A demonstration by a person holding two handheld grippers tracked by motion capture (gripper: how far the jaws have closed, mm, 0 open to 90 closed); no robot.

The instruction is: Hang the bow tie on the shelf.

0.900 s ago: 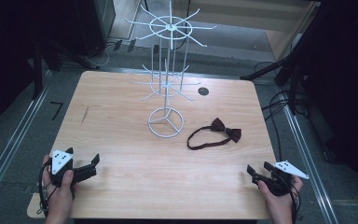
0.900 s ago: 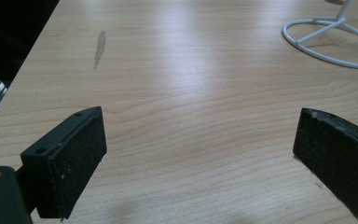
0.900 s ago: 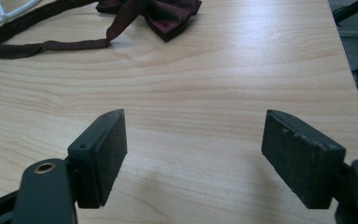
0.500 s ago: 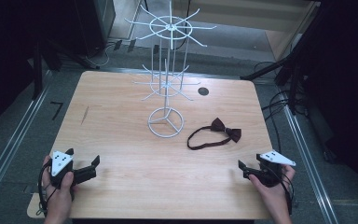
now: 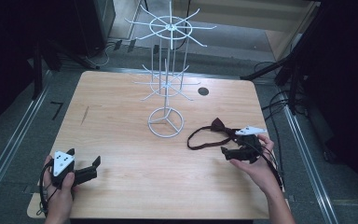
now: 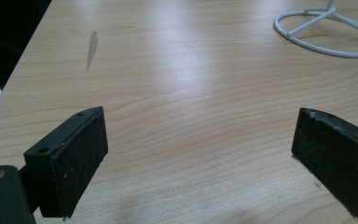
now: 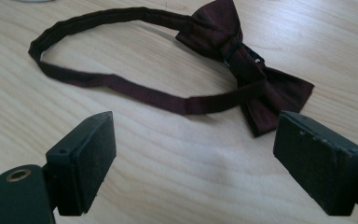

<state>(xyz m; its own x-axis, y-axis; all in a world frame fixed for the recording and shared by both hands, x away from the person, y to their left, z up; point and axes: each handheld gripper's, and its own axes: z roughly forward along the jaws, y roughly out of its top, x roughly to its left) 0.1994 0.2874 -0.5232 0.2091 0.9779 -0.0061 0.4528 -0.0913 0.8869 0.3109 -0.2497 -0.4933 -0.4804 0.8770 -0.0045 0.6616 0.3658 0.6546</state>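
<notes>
- Maroon fabric bow tie (image 5: 216, 127) with its thin neck strap looped out flat lies on the pale wooden tabletop (image 5: 121, 116), right of the middle.
- Right tool (image 5: 232, 146) sits just beside the bow tie on the near side; in the right gripper view its black jaws stand wide apart with nothing between them, the bow tie (image 7: 242, 60) just ahead.
- Left tool (image 5: 91, 169) rests at the near left corner, well apart from the bow tie, jaws spread wide over bare wood.
- White wire display stand (image 5: 166, 122) with a ring base stands mid-tabletop, left of the bow tie.
</notes>
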